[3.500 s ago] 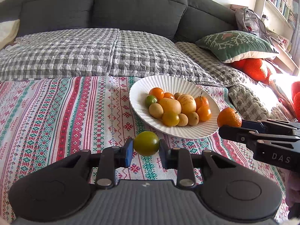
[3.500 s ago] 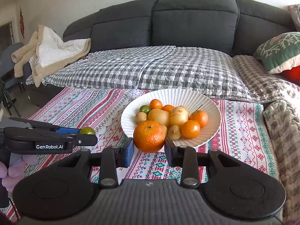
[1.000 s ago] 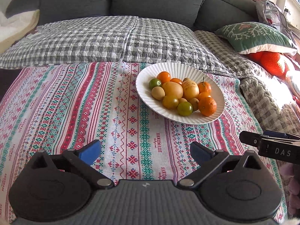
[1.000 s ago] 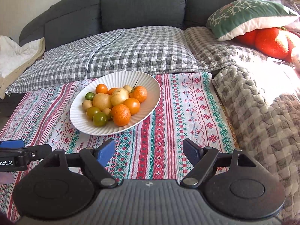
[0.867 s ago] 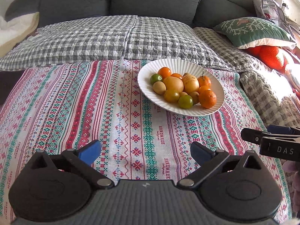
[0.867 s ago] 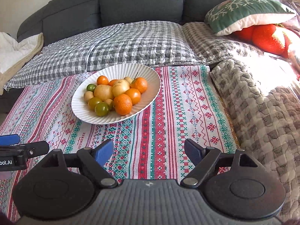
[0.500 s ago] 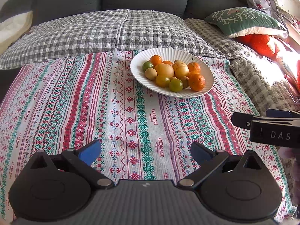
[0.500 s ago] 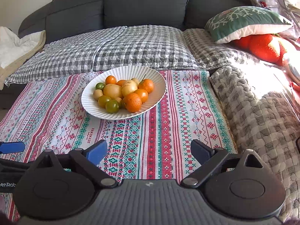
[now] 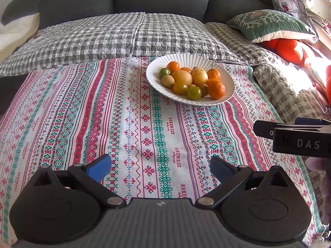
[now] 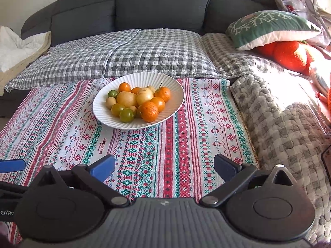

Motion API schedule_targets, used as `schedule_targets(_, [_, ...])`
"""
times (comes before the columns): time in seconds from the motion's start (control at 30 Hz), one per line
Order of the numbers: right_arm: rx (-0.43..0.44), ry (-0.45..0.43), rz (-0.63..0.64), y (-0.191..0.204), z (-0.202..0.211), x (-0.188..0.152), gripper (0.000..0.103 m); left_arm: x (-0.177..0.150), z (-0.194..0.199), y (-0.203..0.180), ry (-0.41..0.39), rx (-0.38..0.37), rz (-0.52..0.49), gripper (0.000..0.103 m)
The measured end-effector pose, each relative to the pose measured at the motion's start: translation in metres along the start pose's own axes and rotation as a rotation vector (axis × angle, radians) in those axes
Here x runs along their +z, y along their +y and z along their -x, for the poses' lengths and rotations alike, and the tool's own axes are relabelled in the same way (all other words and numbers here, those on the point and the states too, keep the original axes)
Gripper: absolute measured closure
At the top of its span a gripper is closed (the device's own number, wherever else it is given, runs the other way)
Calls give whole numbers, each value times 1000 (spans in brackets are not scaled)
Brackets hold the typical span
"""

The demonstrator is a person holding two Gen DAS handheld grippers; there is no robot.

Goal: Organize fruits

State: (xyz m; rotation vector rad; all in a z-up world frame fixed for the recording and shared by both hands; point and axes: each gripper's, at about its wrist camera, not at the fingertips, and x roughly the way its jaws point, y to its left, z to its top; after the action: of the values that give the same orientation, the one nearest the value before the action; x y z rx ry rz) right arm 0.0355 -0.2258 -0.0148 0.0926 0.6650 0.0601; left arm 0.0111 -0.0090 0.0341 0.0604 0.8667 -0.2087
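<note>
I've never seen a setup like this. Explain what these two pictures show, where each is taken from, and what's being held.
No robot here: a person holds a two-finger gripper in each hand, each with a camera looking along its fingers. One picture comes from the left gripper, the other from the right gripper. Both are open and hold nothing. Ahead, on a patterned cloth, stands a white plate piled with fruit: a big orange, a green tomato and others. Behind is a grey sofa.

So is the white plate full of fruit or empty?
Full. The white ribbed plate holds a heap of fruit, including an orange mandarin and a green tomato, near its front edge.
</note>
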Motion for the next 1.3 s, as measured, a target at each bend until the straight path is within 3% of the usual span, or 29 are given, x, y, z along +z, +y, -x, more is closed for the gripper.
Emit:
schedule_targets(0.3, [2,-3,5,4,4,-2,1,0,-1,-3,-16,79,-2,3])
schedule_targets(1.3, [-26,18,-6,4,0,-7,1,0,1,-4,-33,127,-11,3])
